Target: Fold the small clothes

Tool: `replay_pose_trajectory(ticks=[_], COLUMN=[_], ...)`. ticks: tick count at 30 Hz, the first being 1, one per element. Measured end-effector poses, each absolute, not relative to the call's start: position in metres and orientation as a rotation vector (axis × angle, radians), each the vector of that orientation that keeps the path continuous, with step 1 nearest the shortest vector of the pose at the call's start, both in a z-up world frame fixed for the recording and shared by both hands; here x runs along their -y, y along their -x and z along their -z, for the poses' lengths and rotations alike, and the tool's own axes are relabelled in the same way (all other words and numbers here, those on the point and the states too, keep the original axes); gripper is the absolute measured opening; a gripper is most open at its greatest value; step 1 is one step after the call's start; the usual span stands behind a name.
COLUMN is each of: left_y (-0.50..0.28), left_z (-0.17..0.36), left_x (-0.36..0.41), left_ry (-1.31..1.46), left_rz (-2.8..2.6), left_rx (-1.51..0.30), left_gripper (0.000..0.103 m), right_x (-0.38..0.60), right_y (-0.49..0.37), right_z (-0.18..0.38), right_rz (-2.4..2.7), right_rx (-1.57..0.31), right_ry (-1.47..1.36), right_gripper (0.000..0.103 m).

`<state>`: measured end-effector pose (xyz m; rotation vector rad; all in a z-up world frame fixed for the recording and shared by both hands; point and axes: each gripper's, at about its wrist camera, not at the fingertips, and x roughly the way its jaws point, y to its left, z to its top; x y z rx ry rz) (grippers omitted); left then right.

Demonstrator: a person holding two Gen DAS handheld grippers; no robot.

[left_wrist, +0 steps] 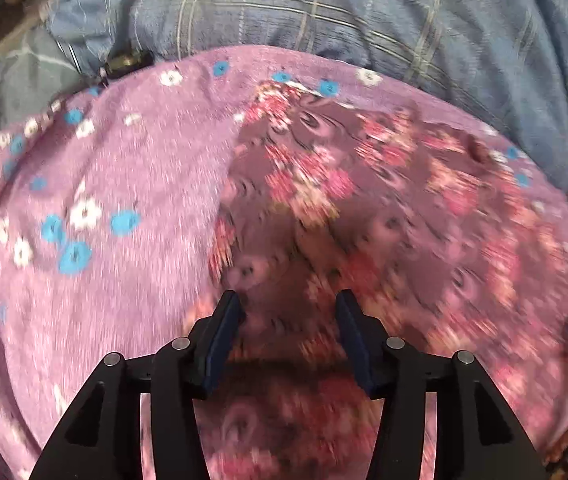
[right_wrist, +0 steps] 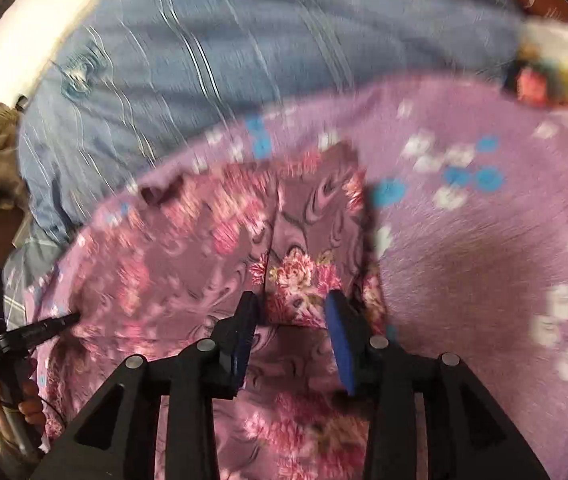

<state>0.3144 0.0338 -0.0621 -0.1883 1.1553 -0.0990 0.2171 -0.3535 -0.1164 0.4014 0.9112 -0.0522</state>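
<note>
Soft matt cloth everywhere: the rose-print garment lies on a fuzzy, napped purple blanket, with smooth blue checked bedding across the top of the frame. The left gripper and right gripper show matt black plastic, dull metal pins, blue rubbery pads.

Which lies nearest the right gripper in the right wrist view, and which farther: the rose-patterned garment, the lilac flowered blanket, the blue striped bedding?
1. Rose-patterned garment, under the right gripper, spreading left.
2. Lilac flowered blanket, beneath it, showing right.
3. Blue striped bedding, beyond, across the top.
</note>
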Motion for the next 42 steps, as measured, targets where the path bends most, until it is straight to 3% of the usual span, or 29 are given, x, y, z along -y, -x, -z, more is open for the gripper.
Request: replay_pose_trajectory(ticks=[3, 5, 14, 25, 28, 29, 31, 33, 35, 42], left_y=[-0.289, -0.263, -0.168, -0.113, -0.108, -0.106, -0.102, -0.095, -0.090, -0.088], left_z=[0.045, 0.039, 0.080, 0.130, 0.144, 0.147, 0.152, 0.157, 0.155, 0.100], left_x=[-0.059, -0.085, -0.144, -0.102, -0.092, -0.091, -0.090, -0.087, -0.078, -0.097], left_ry=[0.211, 0.189, 0.330, 0.268, 0.236, 0.231, 0.239, 0.228, 0.220, 0.424], left_rz=[0.172, 0.165, 0.222, 0.339, 0.333, 0.329, 0.326, 0.349, 0.357, 0.526], left_rx=[-1.178, -1.208, -1.497, -1.587, -1.612, -1.616, -1.626, -1.651, -1.630, -1.419], left_gripper=[0.050, 0.050, 0.051, 0.057, 0.055, 0.054, 0.041, 0.015, 0.009, 0.007], right_x=[0.361, 0.367, 0.390, 0.325, 0.316, 0.313, 0.306, 0.299, 0.294, 0.307], right_y=[-0.192, -0.166, -0.041, 0.012, 0.015, 0.017, 0.019, 0.022, 0.026, 0.028], right_z=[0.096, 0.086, 0.124, 0.157, 0.164, 0.165, 0.164, 0.163, 0.162, 0.104], right_rz=[0.003, 0.007, -0.025, -0.270, -0.303, -0.316, -0.348, -0.370, -0.390, -0.459], right_rx=[-0.941, -0.987, -1.131, -1.386, -1.428, -1.430, -1.429, -1.436, -1.443, -1.207], right_ry=[-0.458, -0.431, -0.465, -0.333, -0.291, -0.281, -0.242, -0.190, -0.136, -0.259], right_gripper=[0.047, 0.057, 0.058, 0.058, 0.054, 0.045, 0.027, 0.020, 0.008, 0.004])
